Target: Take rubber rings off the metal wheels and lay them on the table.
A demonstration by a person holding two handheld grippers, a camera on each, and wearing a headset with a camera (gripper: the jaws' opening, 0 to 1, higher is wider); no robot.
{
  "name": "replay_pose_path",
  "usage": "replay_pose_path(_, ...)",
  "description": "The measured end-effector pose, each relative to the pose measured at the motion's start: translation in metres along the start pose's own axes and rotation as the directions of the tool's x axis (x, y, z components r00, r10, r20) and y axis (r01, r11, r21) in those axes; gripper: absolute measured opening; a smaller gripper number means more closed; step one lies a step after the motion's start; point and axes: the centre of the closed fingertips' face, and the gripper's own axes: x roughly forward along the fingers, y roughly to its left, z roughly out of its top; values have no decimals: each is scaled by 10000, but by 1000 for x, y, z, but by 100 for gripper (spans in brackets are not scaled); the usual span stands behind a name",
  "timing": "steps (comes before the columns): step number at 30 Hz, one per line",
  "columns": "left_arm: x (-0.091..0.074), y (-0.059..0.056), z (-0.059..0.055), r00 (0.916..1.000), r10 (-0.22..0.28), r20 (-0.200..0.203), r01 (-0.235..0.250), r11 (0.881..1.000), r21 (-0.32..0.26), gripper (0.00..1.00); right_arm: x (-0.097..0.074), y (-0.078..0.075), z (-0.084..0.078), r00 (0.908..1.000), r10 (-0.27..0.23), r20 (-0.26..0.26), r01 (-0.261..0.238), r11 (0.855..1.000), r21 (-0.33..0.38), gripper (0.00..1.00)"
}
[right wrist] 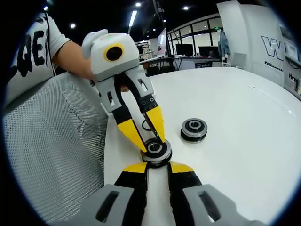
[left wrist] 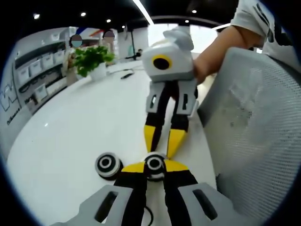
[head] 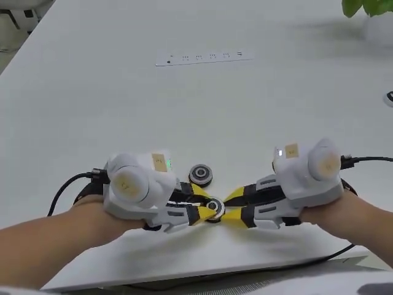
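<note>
Fingers (right wrist: 135,168) pinching 1 wheel (right wrist: 156,151), black rubber ring (right wrist: 166,153), silver hub (right wrist: 155,148)

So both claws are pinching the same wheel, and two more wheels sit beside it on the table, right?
Not quite. The left claw and the right claw do pinch the same wheel, but just one loose wheel sits beside it on the table, not two. The head view shows this.

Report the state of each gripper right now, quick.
Left gripper: shut on the metal wheel.
Right gripper: jaws close together at the same wheel; whether they grip it cannot be told.
</note>
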Motion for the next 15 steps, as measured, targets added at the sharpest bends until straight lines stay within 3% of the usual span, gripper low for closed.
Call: replay_pose_path(15,1,1,-2,10000,37,30,-37,10000,-3,13,-2,-1,-1,9999,107,-16,-107,9994,324,7)
